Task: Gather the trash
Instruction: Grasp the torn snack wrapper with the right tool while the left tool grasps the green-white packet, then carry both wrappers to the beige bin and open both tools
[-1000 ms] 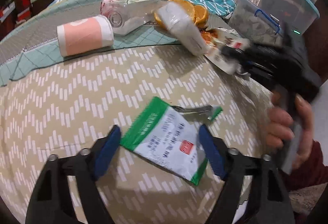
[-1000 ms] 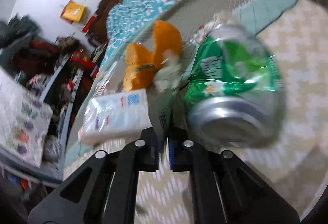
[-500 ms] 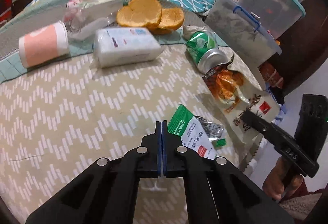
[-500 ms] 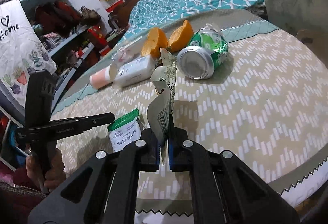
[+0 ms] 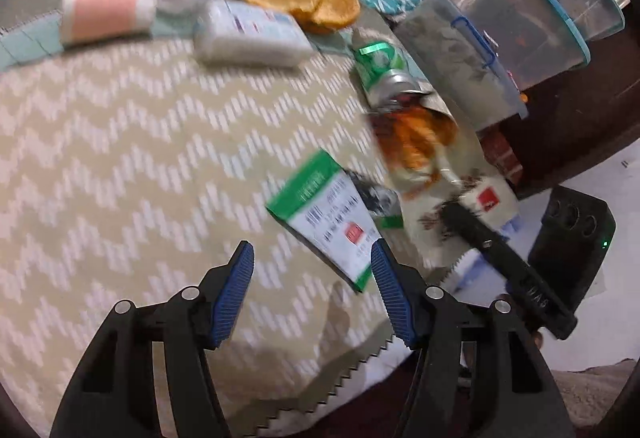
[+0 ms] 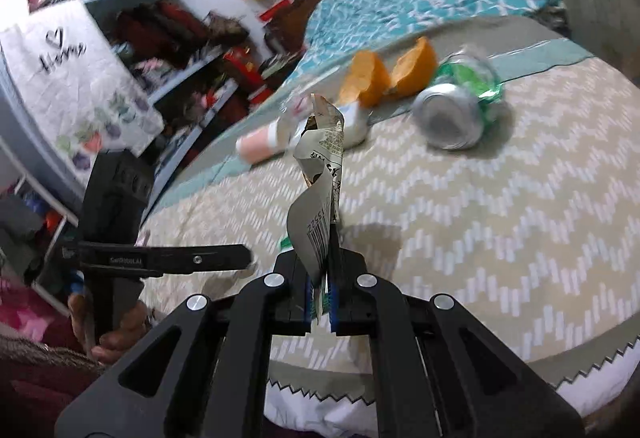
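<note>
Green-edged and white-faced, the sachet [image 5: 328,213] lay flat on the chevron tablecloth [image 5: 132,141], just ahead of your left gripper [image 5: 312,278] and off toward its right-hand pad [image 5: 390,302]. Its long axis ran diagonally, the near corner ending just beside that pad. The jaws were opening with nothing between them, only bare cloth. Your right gripper [image 6: 320,302] was clamped shut on the snack wrapper [image 6: 320,181], which stood up crumpled from its pads. Seen from the left wrist, that gripper sat just right of the sachet, so your left hand looked better placed for it. Left of the sachet the cloth was open. The cloth's zigzag edge [image 5: 360,370] ran close behind it, and the crushed can [image 5: 380,73] lay well beyond.
</note>
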Tool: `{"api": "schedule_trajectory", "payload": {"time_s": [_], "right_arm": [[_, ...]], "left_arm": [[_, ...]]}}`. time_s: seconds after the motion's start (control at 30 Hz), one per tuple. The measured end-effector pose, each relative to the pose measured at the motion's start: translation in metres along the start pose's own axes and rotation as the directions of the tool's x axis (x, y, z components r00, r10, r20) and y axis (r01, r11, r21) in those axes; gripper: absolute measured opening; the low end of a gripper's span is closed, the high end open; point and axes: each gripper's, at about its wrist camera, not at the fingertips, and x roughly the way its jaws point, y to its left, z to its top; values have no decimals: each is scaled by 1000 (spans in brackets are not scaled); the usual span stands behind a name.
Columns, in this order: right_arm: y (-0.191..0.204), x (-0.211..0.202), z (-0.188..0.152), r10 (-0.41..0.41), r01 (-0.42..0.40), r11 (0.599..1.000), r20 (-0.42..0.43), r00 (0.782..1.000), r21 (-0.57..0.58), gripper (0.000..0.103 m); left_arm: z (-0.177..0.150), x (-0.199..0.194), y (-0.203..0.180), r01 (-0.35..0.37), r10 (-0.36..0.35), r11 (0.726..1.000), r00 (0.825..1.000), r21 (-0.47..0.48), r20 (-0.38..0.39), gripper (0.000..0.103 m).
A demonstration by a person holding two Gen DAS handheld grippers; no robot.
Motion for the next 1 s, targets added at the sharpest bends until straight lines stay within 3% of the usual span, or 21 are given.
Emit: {"api": "schedule_trajectory", "payload": {"time_s": [0.07, 0.13, 0.33, 0.37, 0.4, 0.43, 0.5, 0.63, 0.8, 1.0], "right_arm": [[-14, 16, -6, -23, 28, 998, -77, 997, 63, 8], [-25, 17, -8, 23, -13, 991, -72, 997, 131, 8], [-36, 19, -12, 67, -54, 981, -64, 996, 187, 9], [-39, 19, -14, 81, -67, 977, -62, 995, 203, 9], [-45, 18, -14, 93, -78, 974, -61, 994, 213, 9], [-46, 16, -15, 100, -86, 972, -53, 994, 219, 9], [-47, 2, -13, 103, -101, 975, 2, 995, 199, 9], [-56, -39, 2, 70, -94, 982, 149, 986, 165, 8], [-91, -52, -2, -3, -35, 972, 162, 987, 234, 8], [-122, -84, -14, -93, 31, 960, 212, 973, 278, 8]], "left_arm": [[0, 10, -2, 19, -20, 1000, 1000, -12, -22, 59], [3, 12, -4, 20, -21, 1000, 1000, -7, -17, 60], [14, 26, -10, 69, -70, 997, 997, -20, -24, 57], [17, 32, -13, 69, -70, 997, 997, -16, -32, 42], [19, 37, -13, 66, -67, 998, 997, -19, -49, 18], [20, 44, -14, 63, -65, 998, 995, -30, -73, 9], [21, 48, -13, 68, -71, 997, 994, -45, -81, 1], [31, 35, -29, 91, -91, 996, 995, 1, -42, 1], [56, 41, -71, 97, -94, 989, 995, 111, -32, 1], [74, 91, -136, 98, -65, 960, 989, 264, -130, 1]]}}
